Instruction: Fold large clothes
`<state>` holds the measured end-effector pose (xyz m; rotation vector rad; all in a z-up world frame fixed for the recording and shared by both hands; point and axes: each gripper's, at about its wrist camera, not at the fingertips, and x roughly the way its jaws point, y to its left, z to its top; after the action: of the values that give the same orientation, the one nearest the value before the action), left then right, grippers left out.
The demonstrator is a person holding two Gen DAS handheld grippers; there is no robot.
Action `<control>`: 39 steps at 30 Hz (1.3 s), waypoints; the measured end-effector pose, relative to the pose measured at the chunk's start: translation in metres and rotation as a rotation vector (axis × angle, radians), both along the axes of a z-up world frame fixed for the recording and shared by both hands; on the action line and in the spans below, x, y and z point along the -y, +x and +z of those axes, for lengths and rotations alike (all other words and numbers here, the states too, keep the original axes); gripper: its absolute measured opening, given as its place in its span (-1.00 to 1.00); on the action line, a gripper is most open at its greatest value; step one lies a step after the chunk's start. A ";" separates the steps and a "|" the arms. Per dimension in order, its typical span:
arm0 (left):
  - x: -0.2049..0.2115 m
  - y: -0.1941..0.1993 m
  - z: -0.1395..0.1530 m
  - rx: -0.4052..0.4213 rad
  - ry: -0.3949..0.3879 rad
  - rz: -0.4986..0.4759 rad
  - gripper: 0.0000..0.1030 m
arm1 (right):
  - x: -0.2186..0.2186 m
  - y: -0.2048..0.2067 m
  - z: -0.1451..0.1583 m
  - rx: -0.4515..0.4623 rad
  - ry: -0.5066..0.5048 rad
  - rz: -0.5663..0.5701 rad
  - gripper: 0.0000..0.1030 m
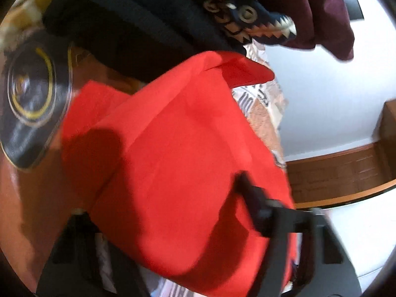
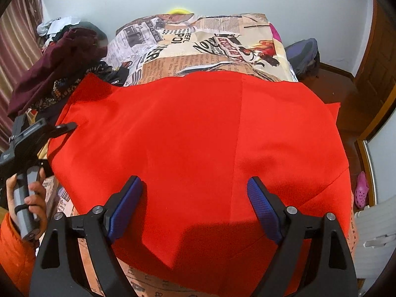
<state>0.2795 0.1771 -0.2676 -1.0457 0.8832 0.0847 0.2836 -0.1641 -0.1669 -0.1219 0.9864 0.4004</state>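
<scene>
Newsprint-covered bed (image 2: 198, 42) | red cloth (image 2: 198, 136) under spread right claw (image 2: 195, 195); left claw (image 2: 66, 126) pinches its edge

Bright red plain cloth (image 2: 198, 136), no print. Newspaper-print cover (image 2: 198, 44) under it: cream, tan & black text w/ cartoon figures. Maroon garment (image 2: 57, 66) plain; dark knit (image 1: 237, 17) prob. navy w/ cream zigzag & ring motifs. Blue textured finger pads (image 2: 264, 210).

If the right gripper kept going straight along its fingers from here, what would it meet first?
Most likely the red garment: the right gripper is open, its blue-padded fingers just over the cloth spread on the newspaper-print sheet. Depth is unclear, but nothing else lies ahead before the cloth.
</scene>
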 end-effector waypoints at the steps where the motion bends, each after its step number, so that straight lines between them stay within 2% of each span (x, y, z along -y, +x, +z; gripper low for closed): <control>1: 0.006 0.003 0.004 -0.017 0.051 -0.025 -0.45 | -0.001 0.000 0.003 0.002 -0.006 0.004 0.64; 2: 0.016 0.000 0.011 -0.028 0.101 -0.036 -0.65 | -0.001 0.000 0.005 0.006 -0.008 0.006 0.64; 5: 0.031 -0.002 0.039 -0.003 0.205 -0.042 -0.81 | -0.005 0.000 0.015 0.033 -0.011 0.013 0.64; 8: 0.042 -0.010 0.084 0.071 0.298 -0.040 -0.84 | -0.012 -0.001 0.023 0.057 -0.015 0.023 0.65; 14: 0.046 -0.028 0.169 0.263 0.358 -0.027 -0.84 | -0.049 -0.005 0.014 0.027 -0.007 0.119 0.65; 17: 0.054 -0.034 0.208 0.336 0.404 -0.023 -0.84 | -0.074 -0.004 0.004 -0.027 0.047 0.182 0.64; 21: 0.060 -0.043 0.235 0.370 0.489 -0.029 -0.85 | -0.102 0.002 -0.012 -0.136 0.149 0.253 0.64; 24: 0.069 -0.040 0.236 0.352 0.570 -0.038 -0.85 | -0.112 0.004 -0.016 -0.167 0.153 0.281 0.64; 27: 0.080 -0.035 0.230 0.342 0.583 -0.079 -0.85 | -0.102 0.000 -0.007 -0.115 0.131 0.265 0.64; 31: 0.113 -0.010 0.217 0.335 0.590 -0.158 -0.85 | -0.064 -0.002 0.015 -0.047 0.153 0.180 0.64; 36: 0.175 0.009 0.195 0.338 0.545 -0.352 -0.85 | 0.010 -0.002 0.040 -0.001 0.238 0.002 0.65; 39: 0.217 0.020 0.166 0.284 0.511 -0.503 -0.84 | 0.045 -0.006 0.049 0.046 0.185 -0.109 0.65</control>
<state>0.2997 -0.0397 -0.1012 -0.3302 0.7838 -0.2459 0.2780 -0.2094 -0.1179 0.0887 0.9015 0.3851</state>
